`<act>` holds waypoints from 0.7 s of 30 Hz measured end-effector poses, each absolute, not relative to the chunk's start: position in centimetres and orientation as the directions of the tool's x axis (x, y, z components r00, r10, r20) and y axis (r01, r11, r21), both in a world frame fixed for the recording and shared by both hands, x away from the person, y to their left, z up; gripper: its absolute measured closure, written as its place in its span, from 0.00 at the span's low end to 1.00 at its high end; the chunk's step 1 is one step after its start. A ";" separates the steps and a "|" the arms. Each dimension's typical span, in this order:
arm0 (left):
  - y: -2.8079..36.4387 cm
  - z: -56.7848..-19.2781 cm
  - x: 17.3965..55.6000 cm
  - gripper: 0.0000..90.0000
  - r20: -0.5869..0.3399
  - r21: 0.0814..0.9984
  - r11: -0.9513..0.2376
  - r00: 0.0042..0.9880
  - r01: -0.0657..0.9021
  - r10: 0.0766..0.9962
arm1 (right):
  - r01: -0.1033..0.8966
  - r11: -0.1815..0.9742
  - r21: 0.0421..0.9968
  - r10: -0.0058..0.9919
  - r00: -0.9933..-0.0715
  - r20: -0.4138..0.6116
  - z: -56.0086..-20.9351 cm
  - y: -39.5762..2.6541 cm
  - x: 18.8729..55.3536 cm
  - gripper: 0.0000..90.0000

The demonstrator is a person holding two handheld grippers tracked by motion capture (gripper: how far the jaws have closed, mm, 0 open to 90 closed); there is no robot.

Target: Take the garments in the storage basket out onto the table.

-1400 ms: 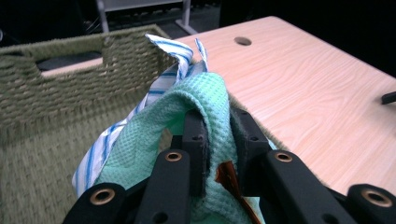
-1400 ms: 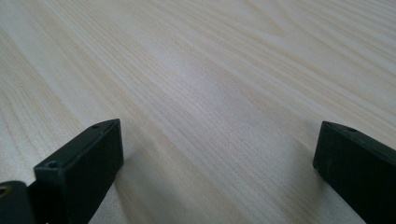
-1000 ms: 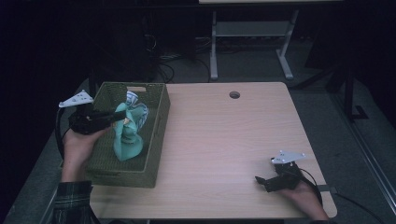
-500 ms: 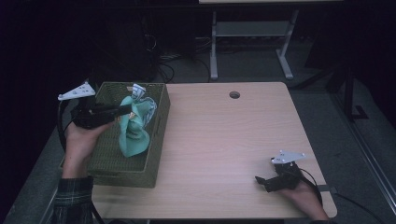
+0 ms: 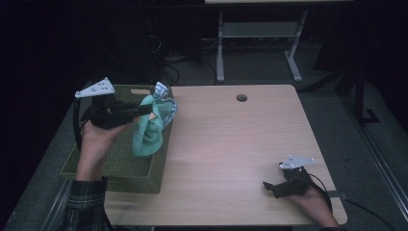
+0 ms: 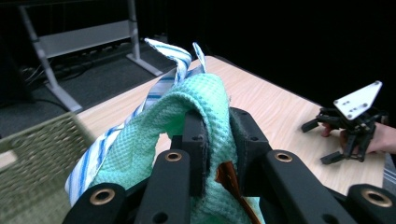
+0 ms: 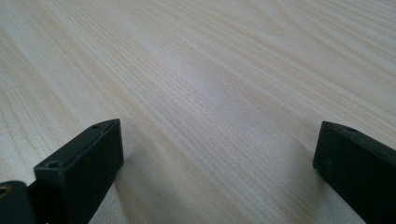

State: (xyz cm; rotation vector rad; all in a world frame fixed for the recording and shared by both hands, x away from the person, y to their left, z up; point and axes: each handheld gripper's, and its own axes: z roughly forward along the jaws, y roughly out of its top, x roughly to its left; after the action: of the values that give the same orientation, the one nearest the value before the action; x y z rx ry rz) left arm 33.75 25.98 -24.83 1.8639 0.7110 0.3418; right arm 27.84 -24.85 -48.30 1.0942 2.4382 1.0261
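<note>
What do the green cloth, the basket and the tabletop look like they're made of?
Green cloth: soft waffle-weave fabric, probably cotton, matte with a gridded texture. Basket: woven olive fibre, maybe rattan or seagrass, with visible plaiting. Tabletop: pale wood or wood-look laminate, smooth with a straight grain.

Two cloths (image 5: 153, 126), one basket (image 5: 120, 166), two grippers (image 5: 269, 186).

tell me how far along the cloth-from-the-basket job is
Done: the left gripper is shut on the teal cloth, with a blue-striped cloth bunched in; the bundle hangs above the woven basket. In hand: bringing it over the basket's rim towards the table. Left: setting it down; nothing lies on the tabletop yet. The right gripper rests open near the table's front edge.
</note>
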 end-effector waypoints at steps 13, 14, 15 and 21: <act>21.5 -24.7 34.1 0.85 -0.094 0.924 -0.267 0.838 0.275 0.537 | 0.539 0.462 0.704 0.737 -0.675 0.033 -48.3 -24.9 27.8 0.02; 21.2 -24.8 34.2 0.85 -0.098 0.923 -0.266 0.841 0.276 0.532 | 0.540 0.461 0.704 0.737 -0.675 0.034 -48.3 -24.8 27.8 0.02; 20.9 -24.9 34.3 0.85 -0.099 0.923 -0.269 0.845 0.275 0.526 | 0.542 0.461 0.703 0.738 -0.674 0.036 -48.3 -24.8 27.8 0.02; 19.2 -25.5 34.5 0.85 -0.114 0.921 -0.275 0.865 0.277 0.489 | 0.544 0.460 0.702 0.739 -0.673 0.038 -48.3 -24.8 27.8 0.02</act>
State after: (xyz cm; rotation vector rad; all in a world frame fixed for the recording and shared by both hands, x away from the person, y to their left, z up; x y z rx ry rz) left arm 34.54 19.17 -25.54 1.8748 0.5718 0.2281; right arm 27.81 -24.83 -48.29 1.1002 2.4396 1.0252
